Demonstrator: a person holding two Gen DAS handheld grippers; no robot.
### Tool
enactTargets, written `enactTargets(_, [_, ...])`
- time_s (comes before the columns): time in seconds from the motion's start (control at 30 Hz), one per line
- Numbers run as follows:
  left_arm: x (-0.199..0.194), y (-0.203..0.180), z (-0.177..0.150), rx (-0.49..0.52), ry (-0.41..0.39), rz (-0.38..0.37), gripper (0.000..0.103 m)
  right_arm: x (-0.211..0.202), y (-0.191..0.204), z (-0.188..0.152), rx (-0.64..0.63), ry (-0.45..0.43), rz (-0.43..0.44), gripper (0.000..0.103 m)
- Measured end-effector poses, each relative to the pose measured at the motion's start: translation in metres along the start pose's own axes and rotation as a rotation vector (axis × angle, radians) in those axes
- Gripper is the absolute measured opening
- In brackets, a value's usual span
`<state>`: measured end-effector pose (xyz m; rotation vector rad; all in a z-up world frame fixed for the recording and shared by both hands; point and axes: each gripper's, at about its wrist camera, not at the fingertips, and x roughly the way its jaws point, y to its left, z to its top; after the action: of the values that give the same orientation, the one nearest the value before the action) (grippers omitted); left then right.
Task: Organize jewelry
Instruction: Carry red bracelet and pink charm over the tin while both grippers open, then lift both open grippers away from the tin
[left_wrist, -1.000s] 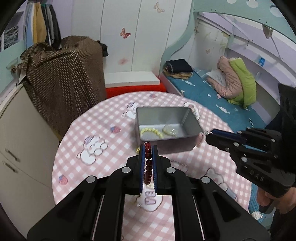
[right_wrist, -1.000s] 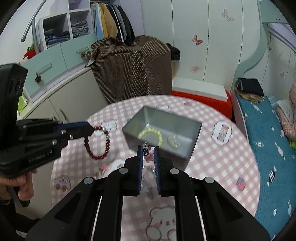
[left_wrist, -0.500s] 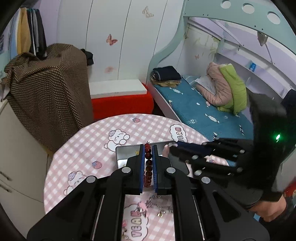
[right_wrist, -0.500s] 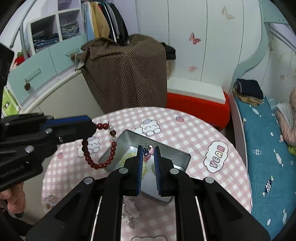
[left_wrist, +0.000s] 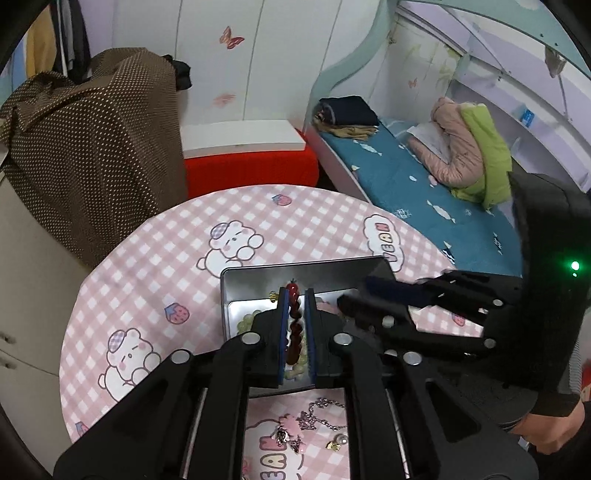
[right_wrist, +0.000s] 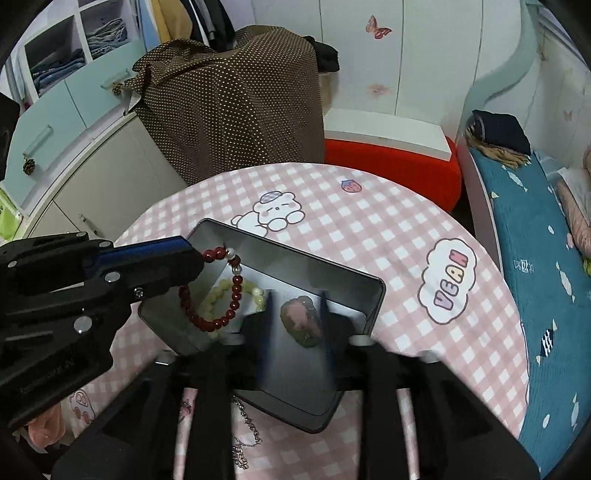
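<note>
Left wrist view: the left gripper (left_wrist: 295, 325), low in the centre of the frame, is clenched on a red bracelet (left_wrist: 294, 325) of round glossy beads. The beads run in a line between the blue-lined fingers (left_wrist: 282, 332). Just beyond sits an open metal tin (left_wrist: 295, 273), rectangular with rounded corners and shiny walls, on a round worktop (left_wrist: 147, 266) covered in pink checked cloth with cartoon bears. Pale green beads (left_wrist: 245, 323) lie inside the tin. The right gripper (left_wrist: 354, 295) reaches in from the right over the tin. At the bottom, loose chains and charms (left_wrist: 314, 424) lie tangled on the cloth.

Right wrist view: the right gripper (right_wrist: 295, 325), bottom centre, is released, its fingers spread and blurred over the tin (right_wrist: 373, 295). Between them, a pinkish-green pendant (right_wrist: 301, 321) lies on the tin floor or is just dropping; I cannot tell which. At left, the red bracelet (right_wrist: 210, 291) hangs as a limp loop from the left gripper (right_wrist: 195, 258), over the pale beads (right_wrist: 221, 295).

The bracelet looks light, floppy and smooth, probably slippery. Pinching across one or two beads seems the surest hold.
</note>
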<state>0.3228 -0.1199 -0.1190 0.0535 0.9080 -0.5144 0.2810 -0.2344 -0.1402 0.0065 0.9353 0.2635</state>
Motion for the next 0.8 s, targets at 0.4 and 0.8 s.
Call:
enactTargets(0.4, [-0.032,0.008,-0.001,-0.052,-0.089,0.067,0.094,-0.022,0.002,-0.005,0.015,-0.109,0.009,0.095])
enactTargets(0.8, [-0.079,0.014,-0.023,-0.076,-0.167,0.166,0.098,-0.057,0.005,-0.025,0.032,-0.197,-0.056,0.095])
